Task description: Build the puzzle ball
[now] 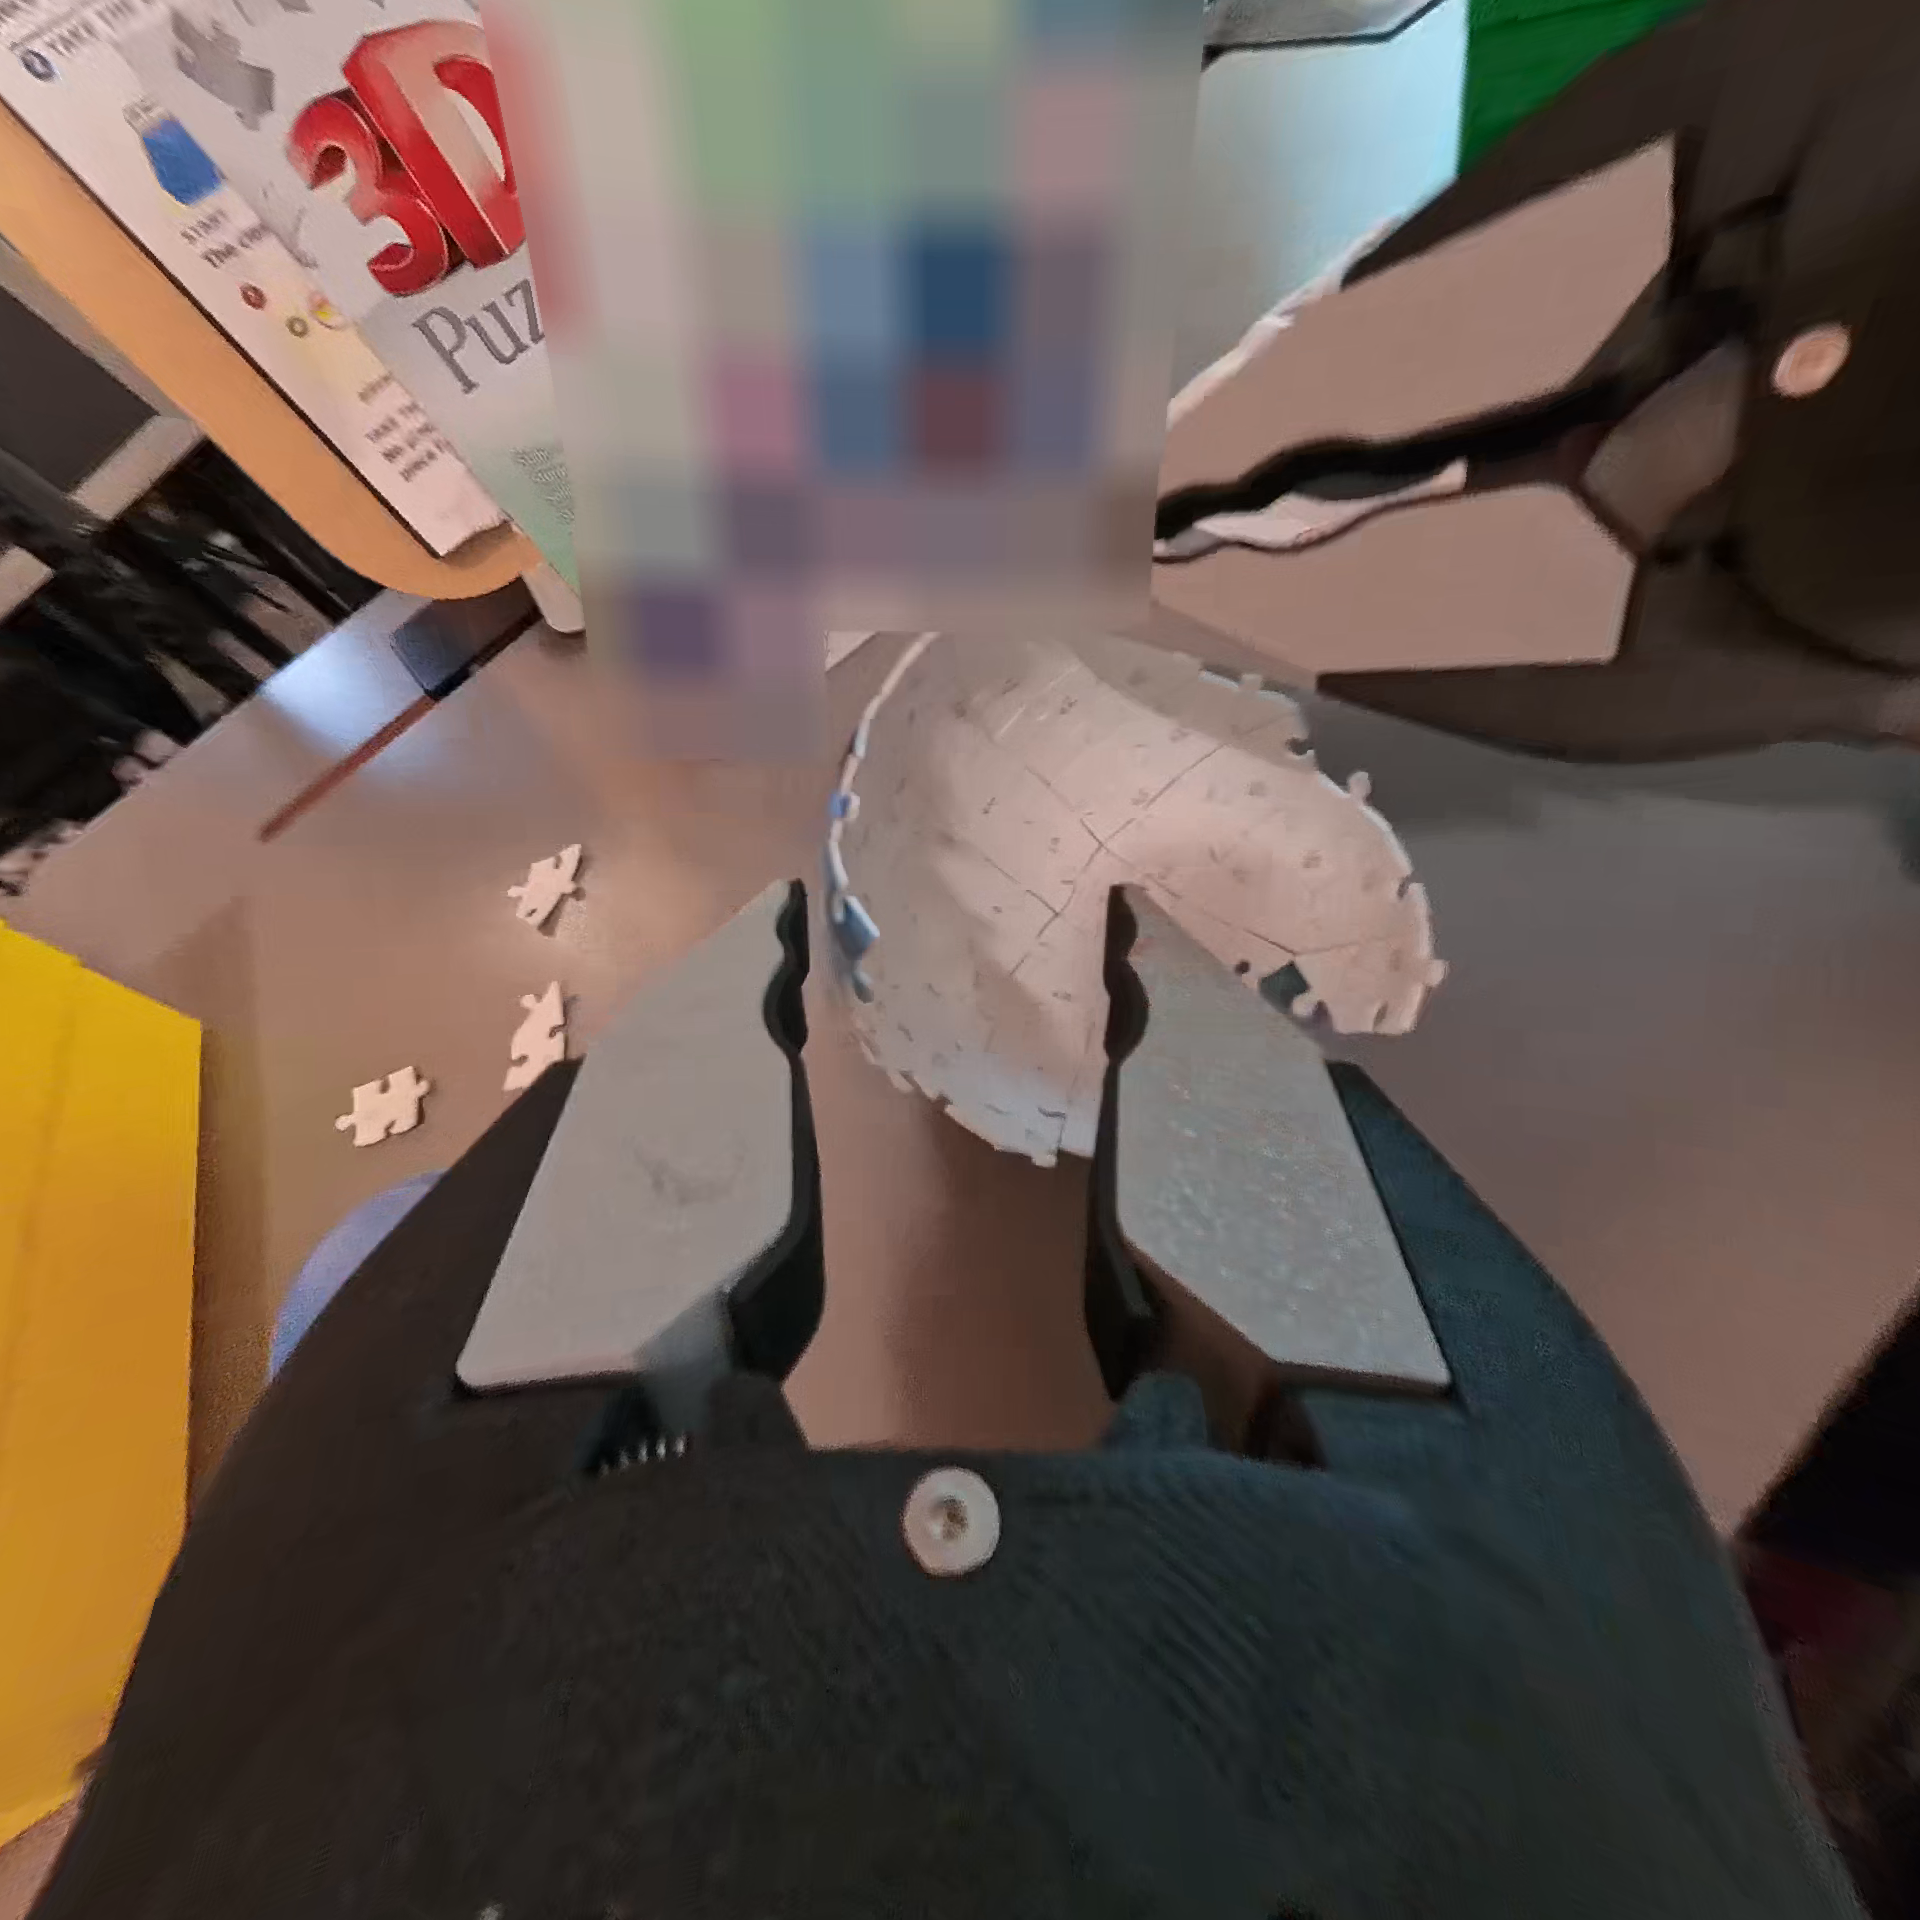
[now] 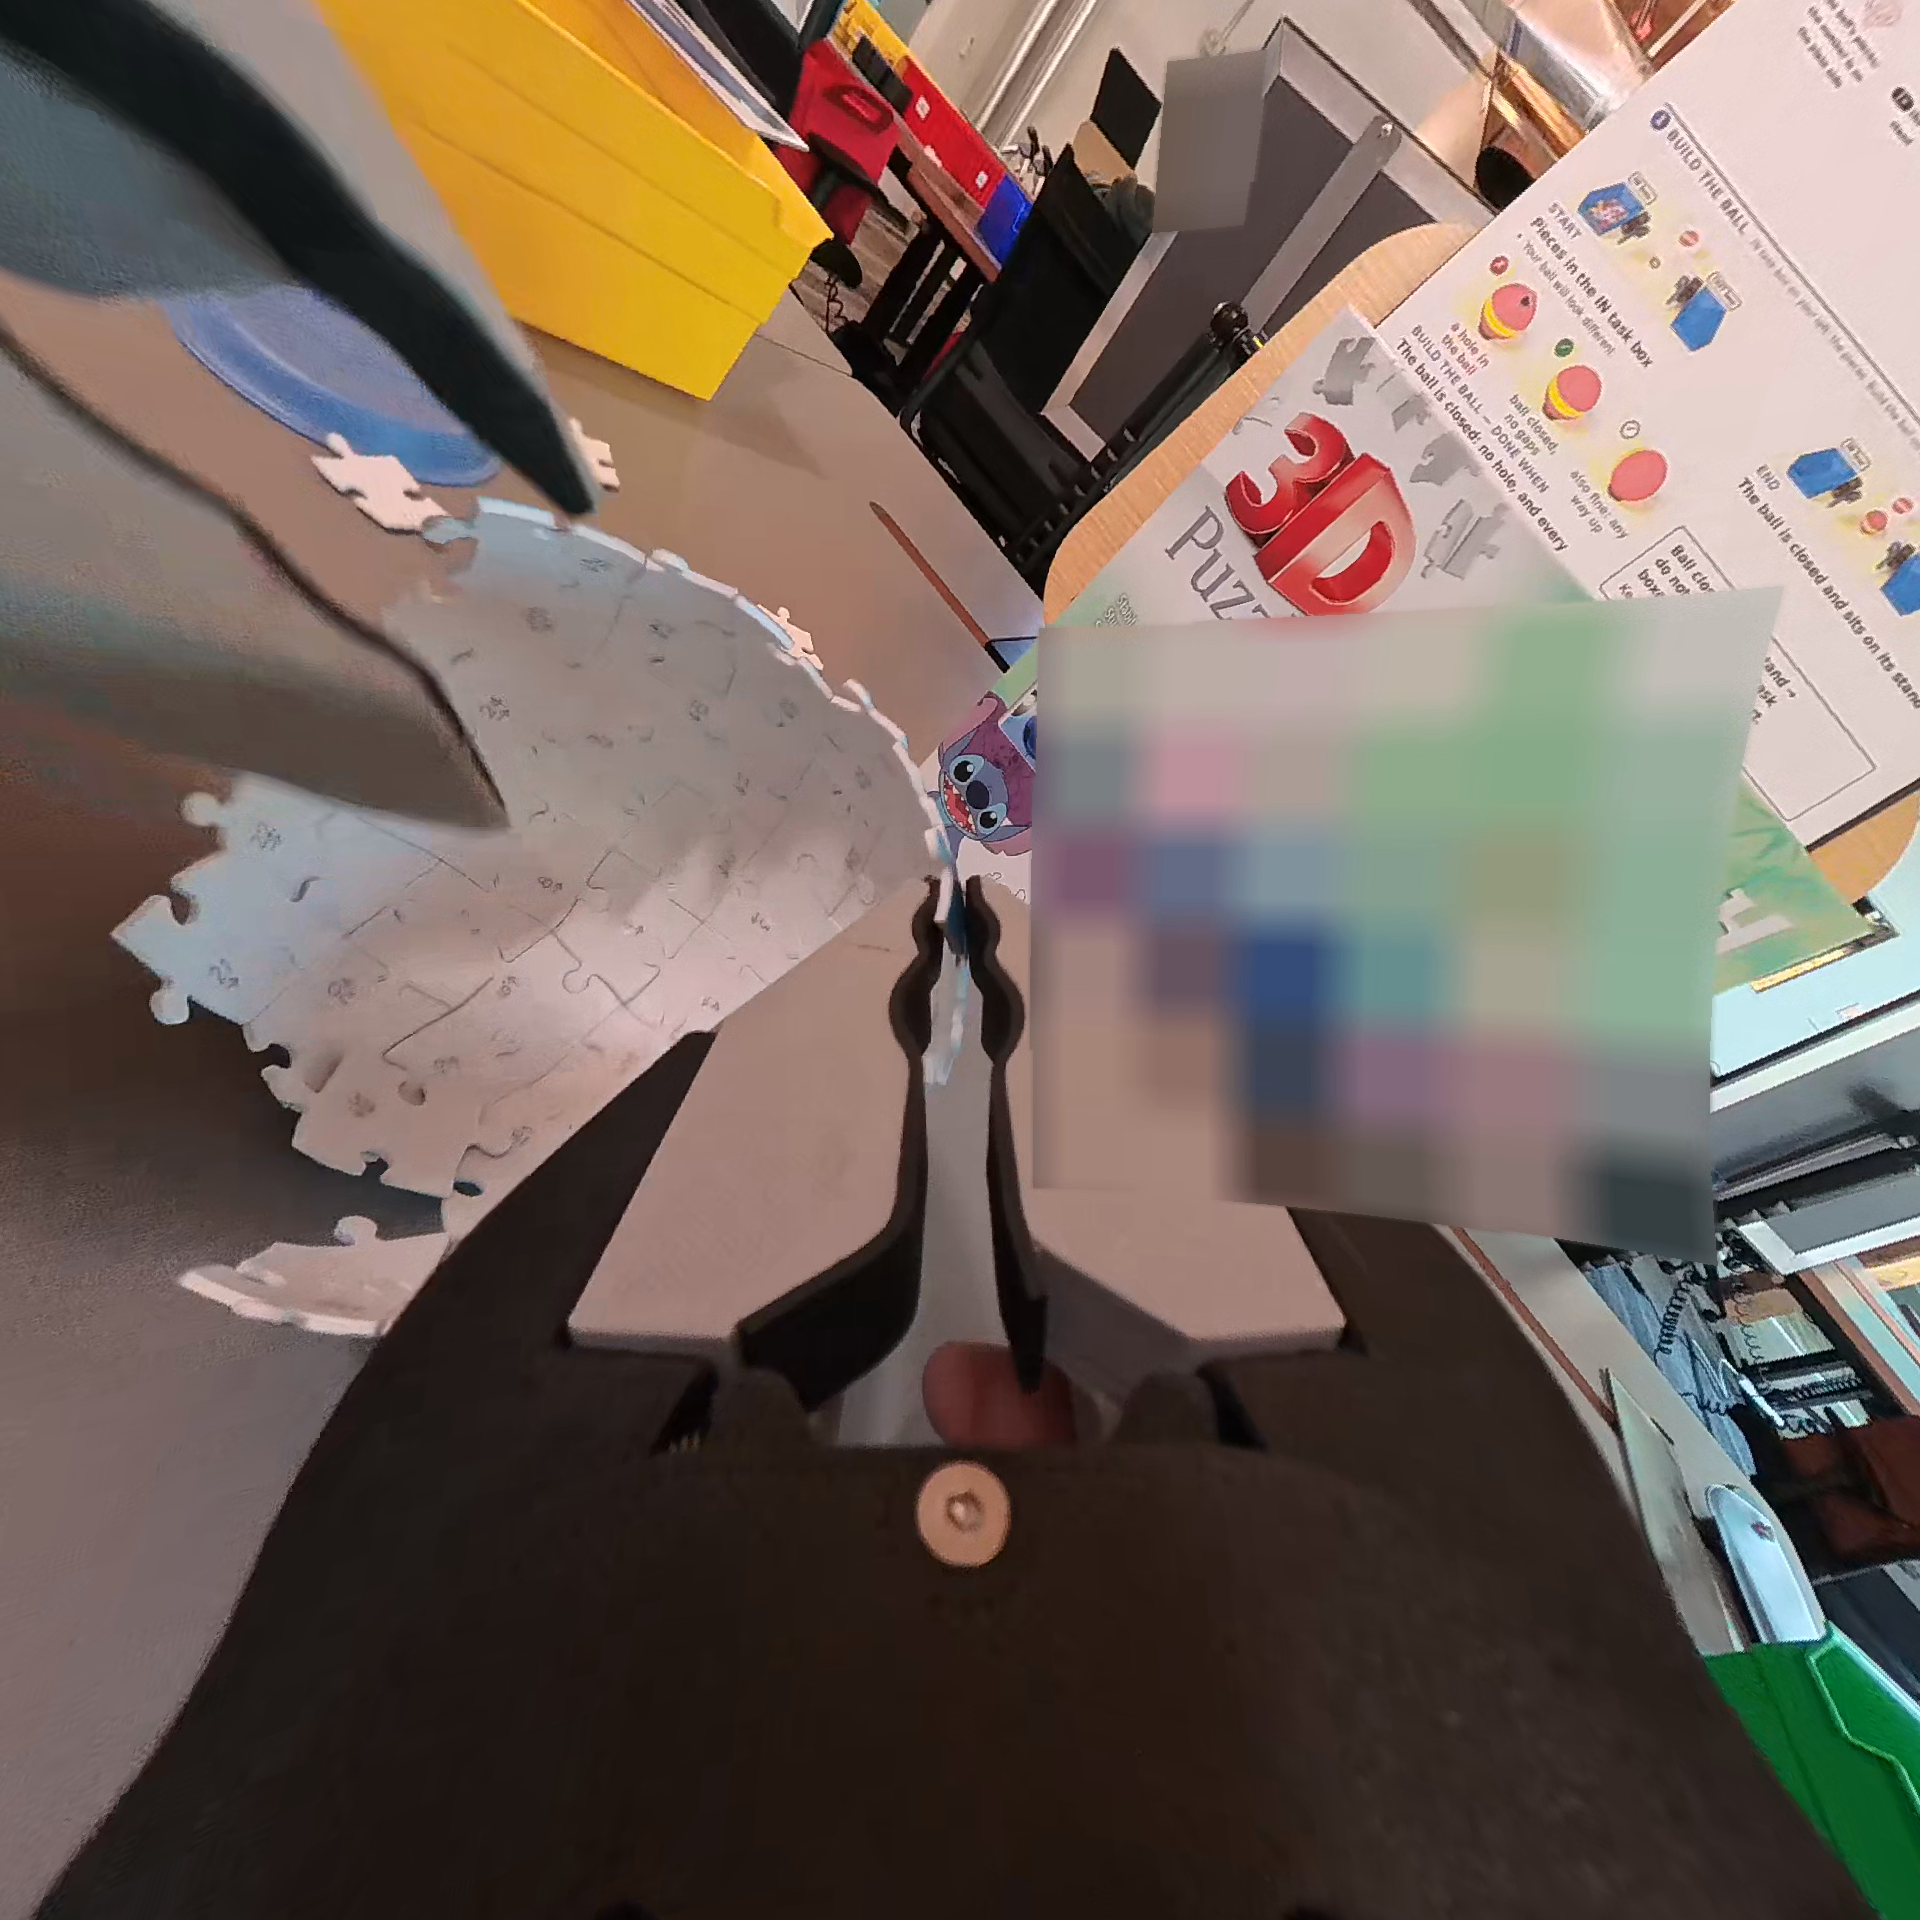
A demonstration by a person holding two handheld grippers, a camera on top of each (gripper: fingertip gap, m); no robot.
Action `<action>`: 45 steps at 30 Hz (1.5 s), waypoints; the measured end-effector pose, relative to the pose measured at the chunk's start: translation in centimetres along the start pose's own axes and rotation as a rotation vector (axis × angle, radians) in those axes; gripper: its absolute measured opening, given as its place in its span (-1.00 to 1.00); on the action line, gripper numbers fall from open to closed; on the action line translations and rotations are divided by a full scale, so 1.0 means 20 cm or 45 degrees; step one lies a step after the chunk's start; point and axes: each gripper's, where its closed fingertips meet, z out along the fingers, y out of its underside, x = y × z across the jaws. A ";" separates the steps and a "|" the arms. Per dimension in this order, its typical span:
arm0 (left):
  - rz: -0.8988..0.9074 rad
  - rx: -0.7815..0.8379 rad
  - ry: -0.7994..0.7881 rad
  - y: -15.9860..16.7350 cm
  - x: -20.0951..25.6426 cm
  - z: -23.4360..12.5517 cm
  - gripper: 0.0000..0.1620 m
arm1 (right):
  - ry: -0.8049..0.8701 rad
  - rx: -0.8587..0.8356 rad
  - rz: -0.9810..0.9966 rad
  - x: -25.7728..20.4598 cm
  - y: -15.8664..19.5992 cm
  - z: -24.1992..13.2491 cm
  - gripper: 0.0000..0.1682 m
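Observation:
The partly built puzzle ball (image 1: pixel 1195 821) is a curved white shell with its inner side facing me; it also shows in the right wrist view (image 2: pixel 582 852). My left gripper (image 1: pixel 954 904) is open, with part of the shell between its fingers. One of its fingers (image 2: pixel 312 727) lies over the shell's inside. I cannot tell whether it presses on the shell. My right gripper (image 2: pixel 951 894) is shut on a thin white and blue puzzle piece (image 2: pixel 948 997), held edge-on right at the shell's rim. Its fingers (image 1: pixel 1455 312) show at the upper right of the left wrist view.
Loose white pieces (image 1: pixel 545 883) (image 2: pixel 384 488) lie on the brown table beside a blue dish (image 2: pixel 312 384). Yellow bins (image 2: pixel 582 177) stand behind it. The puzzle box and a printed instruction sheet (image 2: pixel 1662 364) stand close ahead. A green object (image 2: pixel 1829 1745) is at the right. The tips of one gripper are about 8 cm away from the tips of the other.

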 end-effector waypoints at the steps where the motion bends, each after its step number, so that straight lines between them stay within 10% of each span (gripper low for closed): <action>1: -0.012 -0.005 0.033 -0.04 -0.02 -0.03 -0.28 | 0.005 0.004 -0.007 0.00 0.00 0.00 -0.99; 6: -0.079 0.026 0.193 -0.23 -0.20 -0.14 -0.29 | 0.026 0.010 -0.024 0.00 -0.01 0.01 -1.00; 18: -0.840 -0.152 0.791 0.06 -0.37 0.23 -0.50 | 0.059 0.039 -0.065 -0.02 0.00 0.01 -1.00; 45: -0.913 -0.214 1.145 0.13 -0.17 0.45 -0.66 | -0.008 0.097 0.047 -0.03 0.00 0.04 -0.79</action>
